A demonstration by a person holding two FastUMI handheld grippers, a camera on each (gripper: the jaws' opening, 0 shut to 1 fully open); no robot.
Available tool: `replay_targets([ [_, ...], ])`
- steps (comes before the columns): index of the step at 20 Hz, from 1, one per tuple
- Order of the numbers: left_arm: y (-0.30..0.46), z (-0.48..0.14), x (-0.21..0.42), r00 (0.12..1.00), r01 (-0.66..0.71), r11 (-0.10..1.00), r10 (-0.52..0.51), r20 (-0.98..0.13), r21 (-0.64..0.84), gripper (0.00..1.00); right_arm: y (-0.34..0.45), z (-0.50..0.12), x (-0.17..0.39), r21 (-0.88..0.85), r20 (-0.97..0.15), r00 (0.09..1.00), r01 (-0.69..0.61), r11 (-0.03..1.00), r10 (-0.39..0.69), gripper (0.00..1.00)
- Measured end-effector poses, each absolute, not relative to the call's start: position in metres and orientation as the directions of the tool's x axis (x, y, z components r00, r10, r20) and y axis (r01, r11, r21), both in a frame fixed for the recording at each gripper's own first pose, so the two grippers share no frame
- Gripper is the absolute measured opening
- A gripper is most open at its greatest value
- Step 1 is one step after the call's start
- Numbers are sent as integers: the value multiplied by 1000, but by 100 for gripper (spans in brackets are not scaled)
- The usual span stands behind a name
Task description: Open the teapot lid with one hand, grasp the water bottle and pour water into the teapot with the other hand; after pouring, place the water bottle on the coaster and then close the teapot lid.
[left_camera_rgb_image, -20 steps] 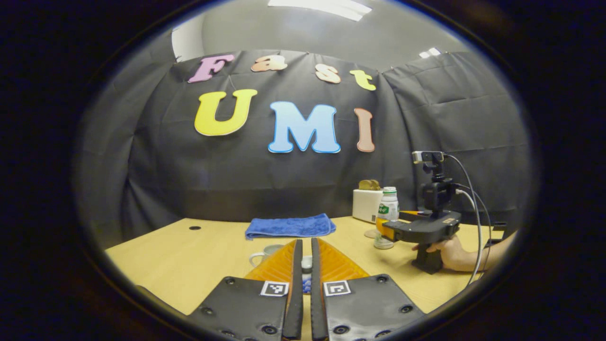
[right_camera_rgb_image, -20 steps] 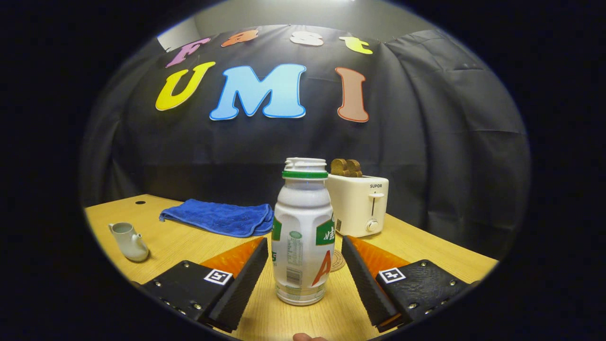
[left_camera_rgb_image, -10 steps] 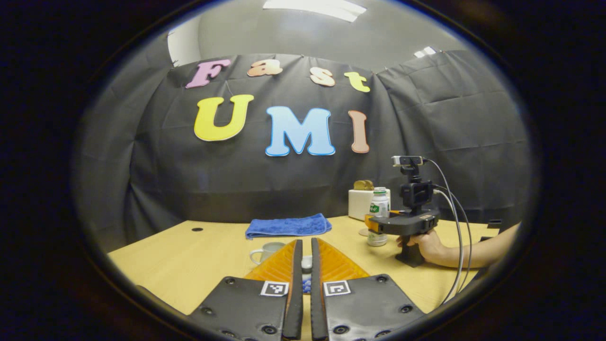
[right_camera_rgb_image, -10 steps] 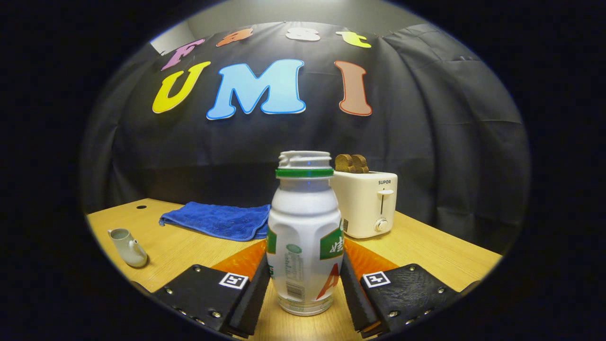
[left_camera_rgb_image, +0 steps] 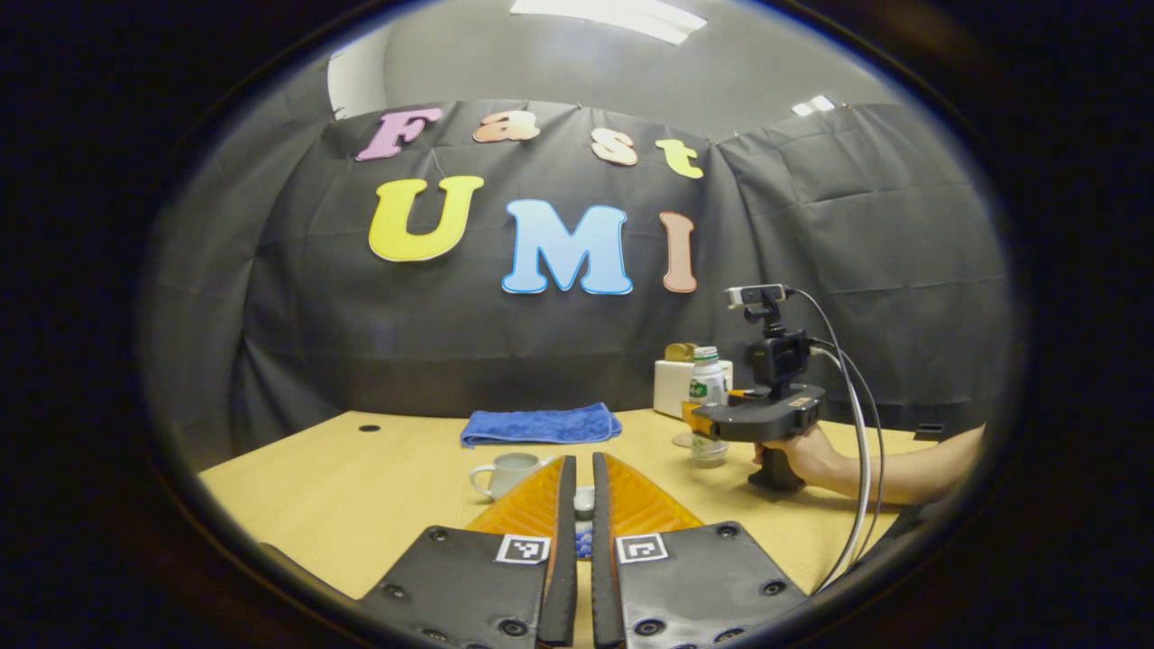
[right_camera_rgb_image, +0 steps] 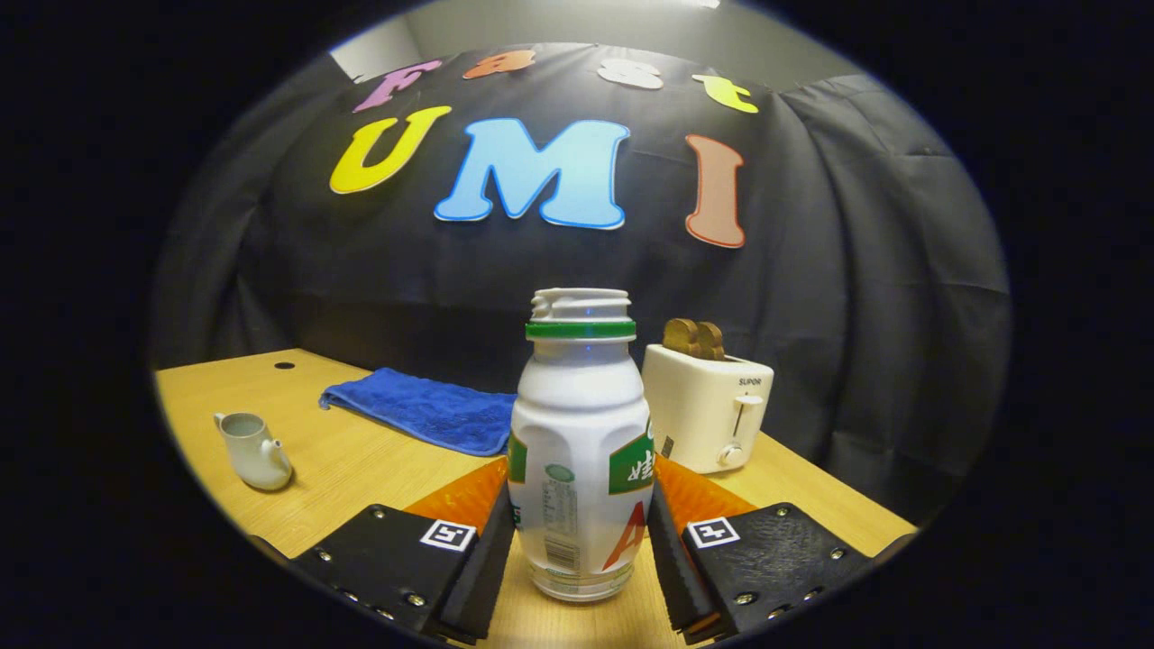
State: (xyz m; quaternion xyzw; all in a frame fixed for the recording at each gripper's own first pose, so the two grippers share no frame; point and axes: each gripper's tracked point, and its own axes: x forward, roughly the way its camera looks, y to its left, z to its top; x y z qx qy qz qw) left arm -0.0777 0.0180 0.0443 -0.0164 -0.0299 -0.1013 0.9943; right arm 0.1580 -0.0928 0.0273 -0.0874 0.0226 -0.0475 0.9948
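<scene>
My left gripper (left_camera_rgb_image: 581, 463) is shut on the small white teapot lid (left_camera_rgb_image: 584, 501), held above the table. The white teapot (left_camera_rgb_image: 505, 472) stands just beyond my fingers to the left, and its mouth is open (right_camera_rgb_image: 253, 448). My right gripper (right_camera_rgb_image: 579, 494) is shut on the white water bottle (right_camera_rgb_image: 577, 469), which is upright, has a green neck ring and carries no cap. In the left gripper view the same bottle (left_camera_rgb_image: 707, 394) sits in the right gripper (left_camera_rgb_image: 714, 422), held by a person's hand (left_camera_rgb_image: 810, 452). A round coaster (left_camera_rgb_image: 682, 440) lies on the table beside the bottle.
A blue towel (left_camera_rgb_image: 541, 424) lies folded at the back of the wooden table (left_camera_rgb_image: 361, 491). A white toaster (right_camera_rgb_image: 708, 410) with toast in it stands behind the bottle, near the black cloth wall. Cables hang from the right gripper (left_camera_rgb_image: 856, 424).
My right gripper's fingers closed from either side onto the bottle. In the left gripper view the bottle and right gripper drifted left. The left gripper stayed shut on the lid.
</scene>
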Motion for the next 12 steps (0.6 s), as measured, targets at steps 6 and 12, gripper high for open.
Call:
replay_targets([
  [6,34,36,-103,980,194,979,-190,62,-58,17,-41,38,155,-460,-51,999,-9,888,-17,71],
  [12,54,33,-124,987,138,990,-136,81,-24,13,5,35,166,-702,-57,998,-58,710,25,71],
])
